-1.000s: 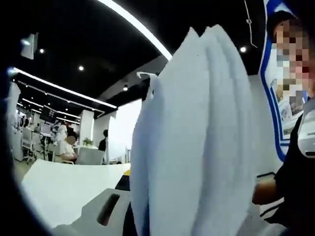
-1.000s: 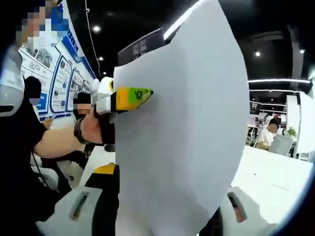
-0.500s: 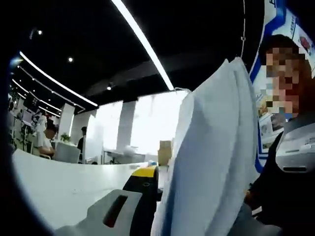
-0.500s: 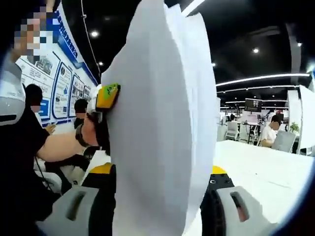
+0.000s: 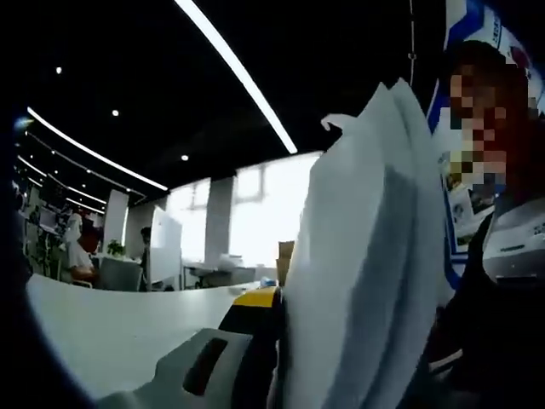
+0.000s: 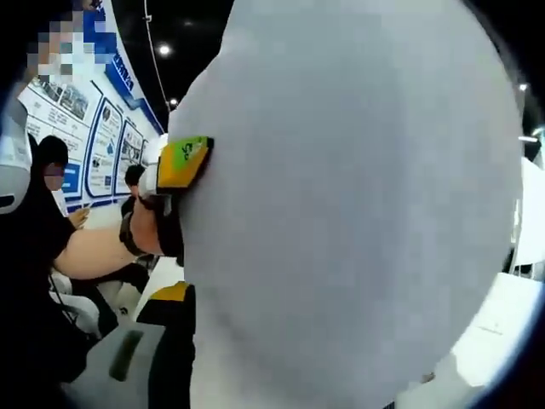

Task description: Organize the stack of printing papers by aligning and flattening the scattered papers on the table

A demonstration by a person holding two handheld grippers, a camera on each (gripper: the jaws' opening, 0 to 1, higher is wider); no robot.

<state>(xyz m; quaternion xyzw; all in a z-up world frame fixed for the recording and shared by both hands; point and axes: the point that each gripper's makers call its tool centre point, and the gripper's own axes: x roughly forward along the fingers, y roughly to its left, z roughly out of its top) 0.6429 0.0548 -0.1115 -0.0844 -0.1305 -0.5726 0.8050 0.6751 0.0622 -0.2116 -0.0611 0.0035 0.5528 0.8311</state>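
Observation:
A stack of white printing paper (image 5: 366, 256) stands upright off the table, seen nearly edge-on in the left gripper view. My left gripper (image 5: 341, 341) is shut on its lower part; one grey, yellow-tipped jaw shows and the paper hides the other. In the right gripper view the same stack (image 6: 358, 221) shows its broad face very close. My right gripper (image 6: 281, 349) is shut on it, with just its left jaw visible. The left gripper's yellow-green tip (image 6: 183, 162) pinches the sheet's left edge, held by a person's hand (image 6: 145, 234).
A white table (image 5: 102, 328) lies below and to the left, with more of the table (image 6: 498, 328) at the right. A person in dark clothes (image 5: 502, 307) stands close behind the paper. Seated people, desks and wall posters (image 6: 111, 145) are in the background.
In the right gripper view the stack has swung from nearly edge-on to its broad face and now hides the right jaw. The left gripper view has hardly changed.

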